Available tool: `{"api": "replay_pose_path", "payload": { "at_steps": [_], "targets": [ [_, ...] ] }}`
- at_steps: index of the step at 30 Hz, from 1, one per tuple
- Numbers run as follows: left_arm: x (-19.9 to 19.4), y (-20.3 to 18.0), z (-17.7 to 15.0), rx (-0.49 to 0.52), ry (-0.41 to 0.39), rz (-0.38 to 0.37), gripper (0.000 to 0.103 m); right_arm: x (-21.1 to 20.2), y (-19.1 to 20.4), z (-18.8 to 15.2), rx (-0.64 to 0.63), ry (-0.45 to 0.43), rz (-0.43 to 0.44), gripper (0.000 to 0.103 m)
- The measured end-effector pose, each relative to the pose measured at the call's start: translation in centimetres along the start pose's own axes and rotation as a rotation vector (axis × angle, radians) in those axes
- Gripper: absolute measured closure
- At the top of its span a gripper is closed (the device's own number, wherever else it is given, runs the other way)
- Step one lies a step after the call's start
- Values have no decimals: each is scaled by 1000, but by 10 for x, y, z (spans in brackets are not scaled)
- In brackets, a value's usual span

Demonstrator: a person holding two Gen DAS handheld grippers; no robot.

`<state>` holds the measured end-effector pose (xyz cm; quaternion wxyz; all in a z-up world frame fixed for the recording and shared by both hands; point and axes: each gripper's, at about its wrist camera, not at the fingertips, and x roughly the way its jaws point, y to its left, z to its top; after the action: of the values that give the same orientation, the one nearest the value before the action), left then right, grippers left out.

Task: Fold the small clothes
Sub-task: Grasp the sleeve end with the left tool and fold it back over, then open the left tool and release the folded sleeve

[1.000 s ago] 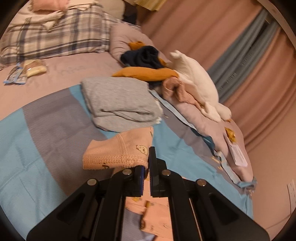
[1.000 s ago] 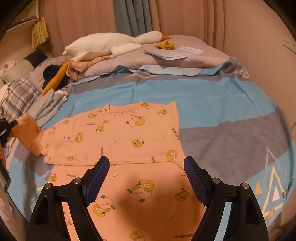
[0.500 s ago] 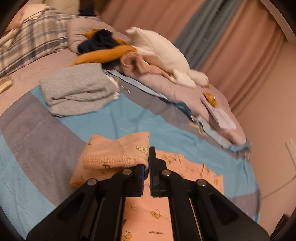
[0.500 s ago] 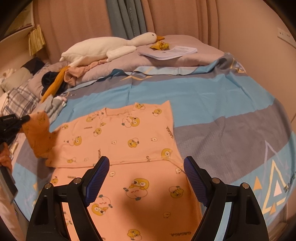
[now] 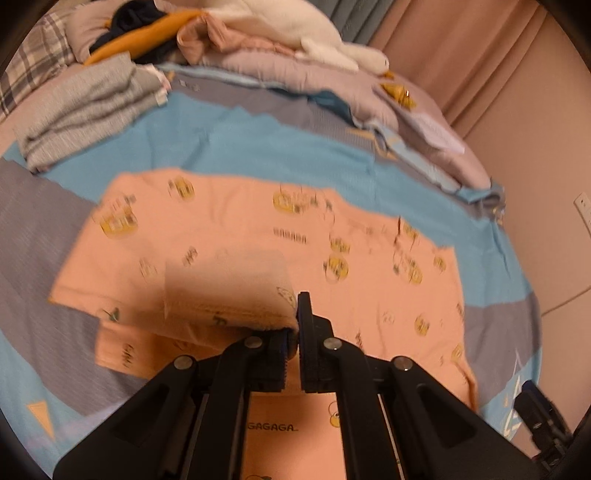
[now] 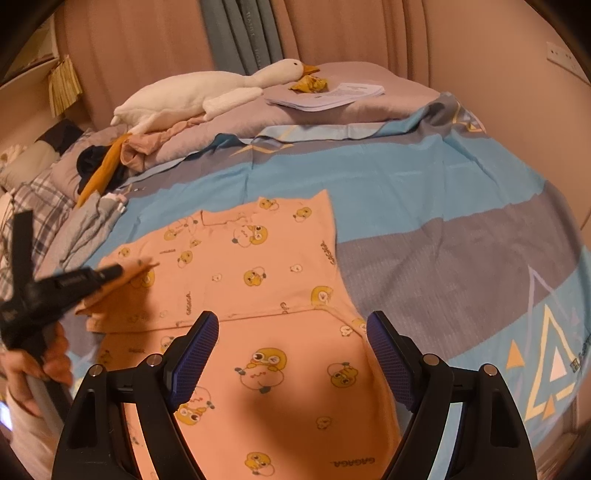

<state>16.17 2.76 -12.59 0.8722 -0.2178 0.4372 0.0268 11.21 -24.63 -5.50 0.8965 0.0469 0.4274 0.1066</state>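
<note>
A peach shirt (image 6: 255,280) printed with yellow ducks lies flat on the bedspread (image 6: 424,206), and matching peach trousers (image 6: 280,398) lie in front of it. My left gripper (image 5: 293,325) is shut on the shirt's sleeve cuff (image 5: 229,291) and holds it lifted over the shirt's body. In the right wrist view that left gripper (image 6: 110,273) enters from the left with the sleeve (image 6: 136,267) in it, and a hand (image 6: 37,365) grips its handle. My right gripper (image 6: 291,354) hangs open above the trousers, nothing between its fingers.
Folded grey clothes (image 5: 88,107) sit at the back left of the bed. Behind them lie a heap of orange and dark garments (image 6: 99,170), a white plush goose (image 6: 207,96) and a stack of papers (image 6: 332,96). Curtains (image 6: 236,33) hang behind.
My left gripper has carried the sleeve to the right and downward, from beside the shirt to over its body. The right gripper has stayed open in place.
</note>
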Motion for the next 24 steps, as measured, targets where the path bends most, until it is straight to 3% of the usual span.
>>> {"api": "replay_pose_path", "payload": {
  "at_steps": [9, 11, 13, 16, 24],
  "targets": [
    [26, 20, -14, -83, 110, -46, 95, 4, -3, -2, 9, 19, 5, 21],
    [22, 25, -15, -107, 120, -83, 90, 4, -3, -2, 7, 19, 6, 21],
    [15, 29, -15, -123, 125, -126, 73, 4, -2, -3, 2, 18, 7, 21],
    [0, 31, -15, -129, 97, -144, 63, 4, 0, -2, -8, 13, 6, 21],
    [-7, 46, -4, -170, 46, -144, 68, 4, 3, -2, -12, 13, 11, 21]
  ]
}}
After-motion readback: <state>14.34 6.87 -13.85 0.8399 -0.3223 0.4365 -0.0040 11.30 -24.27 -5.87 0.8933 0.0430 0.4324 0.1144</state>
